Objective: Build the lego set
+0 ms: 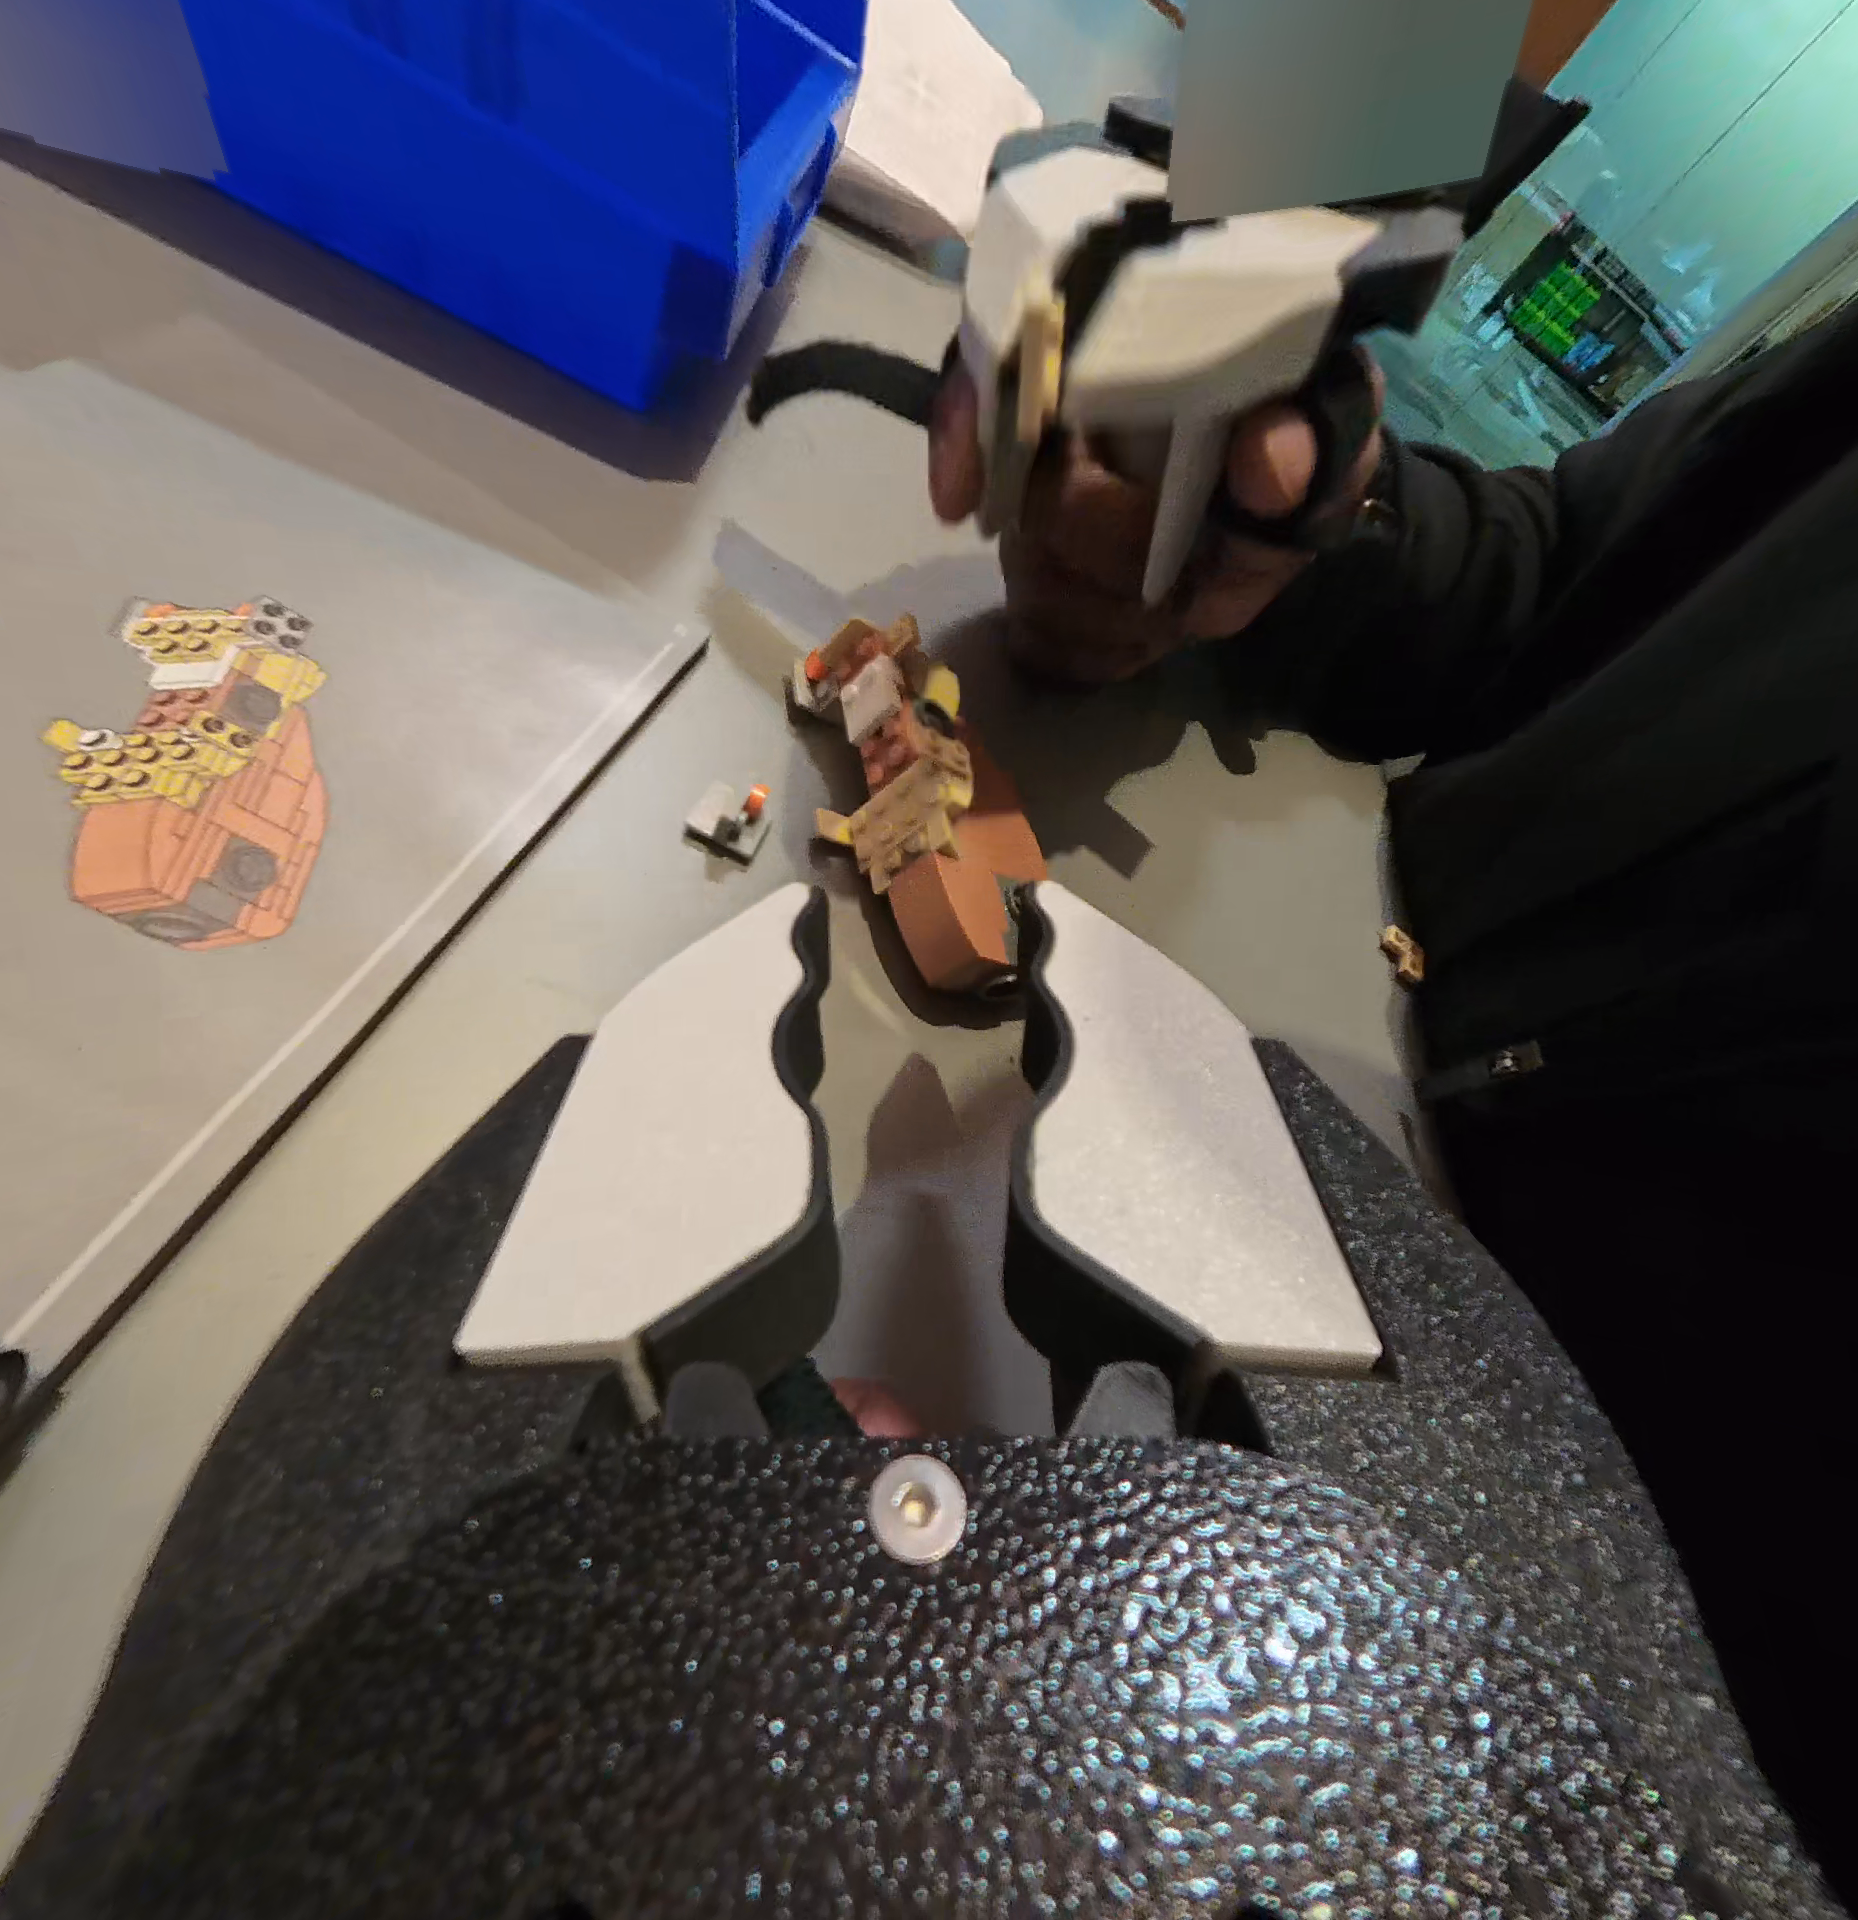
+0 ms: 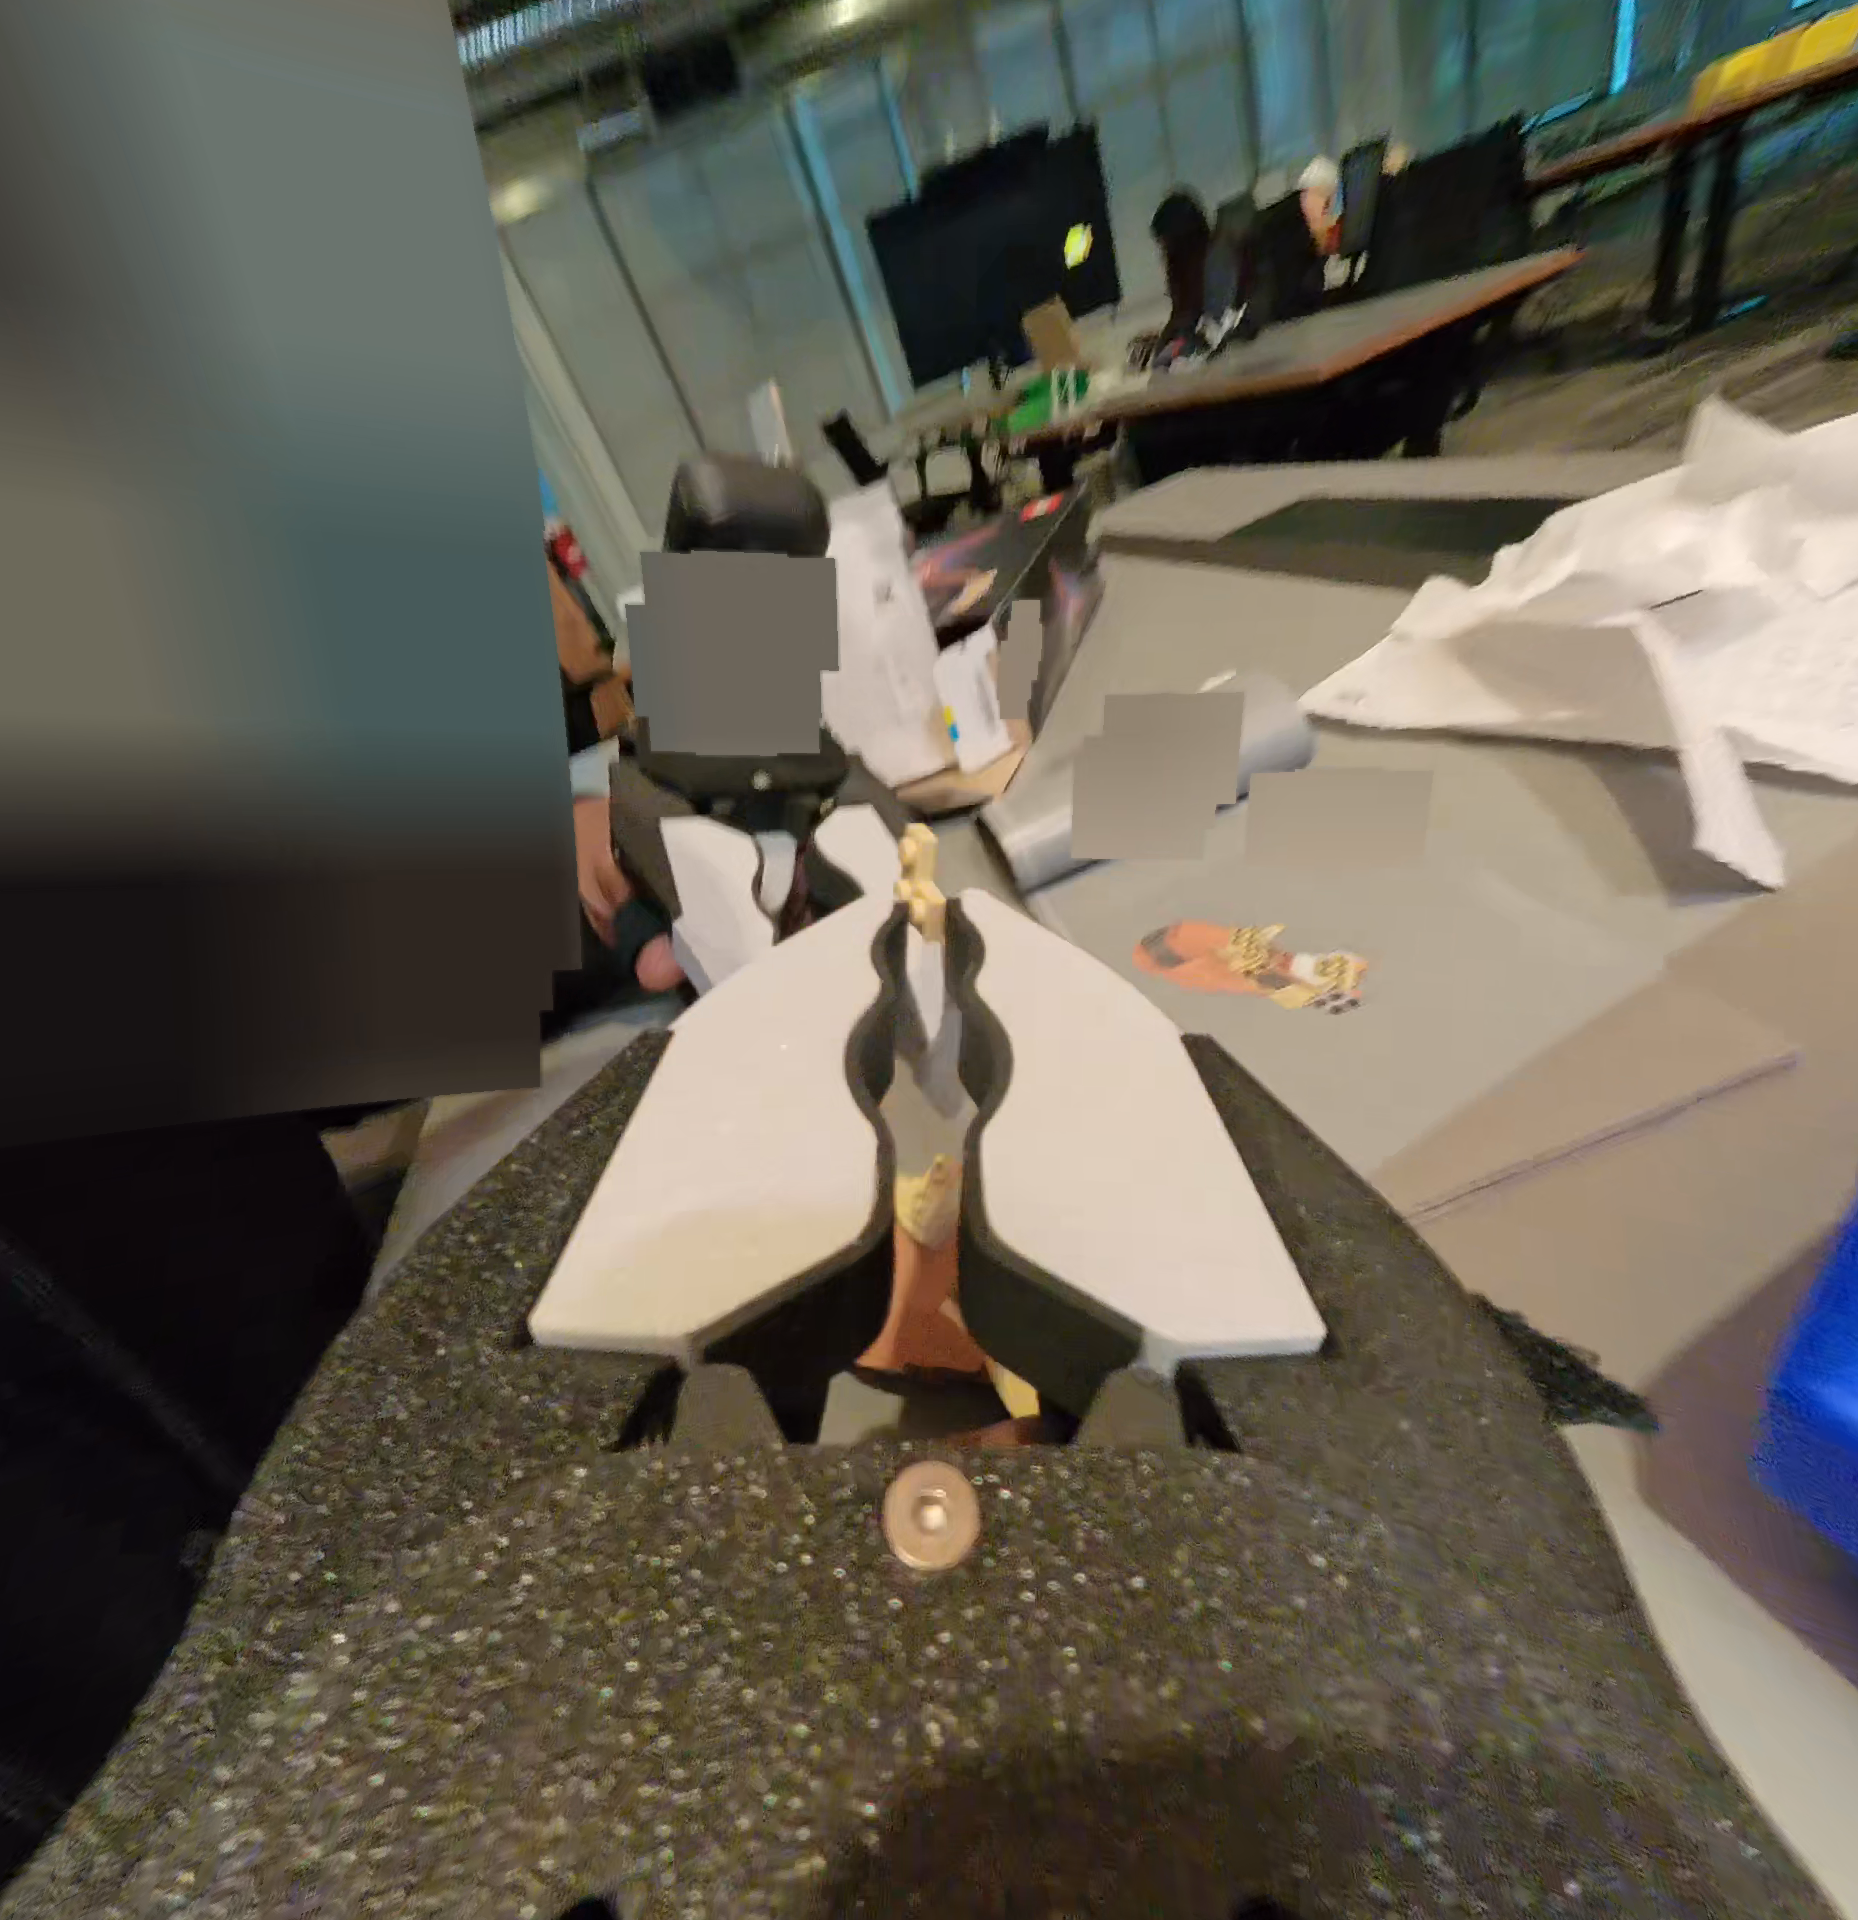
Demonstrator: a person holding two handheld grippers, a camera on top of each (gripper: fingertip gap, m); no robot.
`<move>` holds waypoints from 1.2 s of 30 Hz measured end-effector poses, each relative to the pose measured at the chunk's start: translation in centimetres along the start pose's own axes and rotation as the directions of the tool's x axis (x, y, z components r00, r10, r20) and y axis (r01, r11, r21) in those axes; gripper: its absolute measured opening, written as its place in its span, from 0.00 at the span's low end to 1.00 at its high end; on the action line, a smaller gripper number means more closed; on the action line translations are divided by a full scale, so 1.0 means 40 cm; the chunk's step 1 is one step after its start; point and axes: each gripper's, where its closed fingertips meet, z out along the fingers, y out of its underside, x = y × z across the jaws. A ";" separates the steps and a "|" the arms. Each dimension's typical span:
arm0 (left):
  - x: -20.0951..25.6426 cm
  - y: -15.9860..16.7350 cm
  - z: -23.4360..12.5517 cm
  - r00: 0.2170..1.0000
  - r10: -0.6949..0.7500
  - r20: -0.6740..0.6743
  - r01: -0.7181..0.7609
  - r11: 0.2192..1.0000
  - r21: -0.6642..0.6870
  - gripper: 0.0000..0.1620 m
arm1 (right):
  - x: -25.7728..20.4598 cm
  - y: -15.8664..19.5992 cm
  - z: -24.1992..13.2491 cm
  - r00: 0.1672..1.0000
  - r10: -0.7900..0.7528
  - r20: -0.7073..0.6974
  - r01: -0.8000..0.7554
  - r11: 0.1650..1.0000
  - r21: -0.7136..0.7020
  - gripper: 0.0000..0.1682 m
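Left tool point(image 1: 920, 925) is spread apart, nothing in it, with the half-built brown lego model point(image 1: 920, 805) on the counter point(image 1: 592, 935) right at its tips. Right tool point(image 2: 930, 920) is pinched on a small tan piece point(image 2: 918, 868), raised beyond the model.

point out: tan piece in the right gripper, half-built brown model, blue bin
tan piece point(image 2: 917, 871), right wrist view, studded end poking past the fingertips.
brown model point(image 1: 946, 914), left wrist view, smooth brown curved side.
blue bin point(image 1: 551, 208), left wrist view, front wall.
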 end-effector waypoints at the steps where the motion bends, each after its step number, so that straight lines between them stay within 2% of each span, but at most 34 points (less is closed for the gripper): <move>1: -0.001 -0.004 -0.003 1.000 -0.014 -0.007 0.014 1.000 0.012 0.21 | 0.012 -0.019 -0.015 1.000 0.022 -0.002 -0.022 0.999 0.037 0.04; 3: -0.003 -0.013 -0.011 0.999 -0.036 -0.023 0.037 0.998 0.044 0.20 | 0.033 -0.044 -0.043 0.998 0.056 -0.013 -0.055 0.995 0.083 0.04; 10: -0.009 -0.024 -0.023 0.995 -0.085 -0.047 0.088 0.993 0.084 0.19 | 0.064 -0.071 -0.092 0.996 0.031 -0.088 -0.020 0.992 0.127 0.04; 18: -0.007 -0.025 -0.023 0.995 -0.085 -0.053 0.089 0.992 0.085 0.19 | 0.087 -0.068 -0.112 0.989 -0.009 -0.144 0.028 0.991 0.130 0.04; 26: -0.009 -0.026 -0.025 0.992 -0.104 -0.069 0.110 0.990 0.090 0.19 | 0.099 -0.086 -0.139 0.985 -0.028 -0.172 0.062 0.979 0.195 0.04; 36: -0.010 -0.027 -0.026 0.991 -0.113 -0.072 0.119 0.989 0.091 0.18 | 0.112 -0.065 -0.159 0.979 -0.045 -0.200 0.080 0.982 0.169 0.04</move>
